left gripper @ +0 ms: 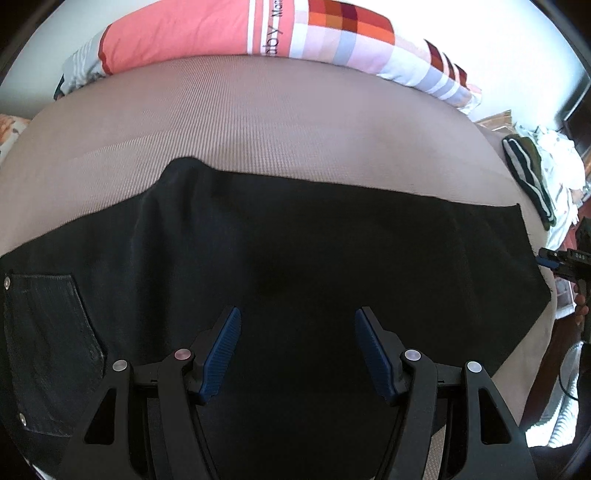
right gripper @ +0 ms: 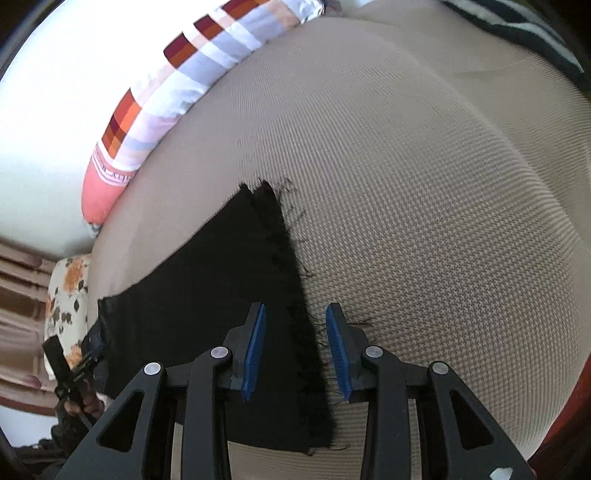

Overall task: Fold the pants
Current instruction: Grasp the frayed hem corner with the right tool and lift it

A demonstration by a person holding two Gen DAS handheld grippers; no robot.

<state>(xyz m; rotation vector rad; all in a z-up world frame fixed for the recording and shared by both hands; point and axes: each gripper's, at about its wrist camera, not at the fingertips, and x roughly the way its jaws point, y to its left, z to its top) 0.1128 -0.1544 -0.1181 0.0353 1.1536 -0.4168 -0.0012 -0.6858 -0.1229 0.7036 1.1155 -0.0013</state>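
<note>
While the black pants [left gripper: 295, 240] lie flat across the tan bed cover [left gripper: 258, 122], the left gripper [left gripper: 297, 350] hangs released above their middle. The right gripper [right gripper: 295, 347], jaws apart and gripping nothing, straddles their frayed hem [right gripper: 295, 280]. A patchwork quilt [left gripper: 332, 33] lies beyond the pants.

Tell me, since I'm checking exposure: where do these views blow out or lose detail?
Left wrist view: the wall behind the pillow blows out, and the black pants swallow fold detail. Right wrist view: upper-left background is white glare; the frayed hem stays sharp.
</note>
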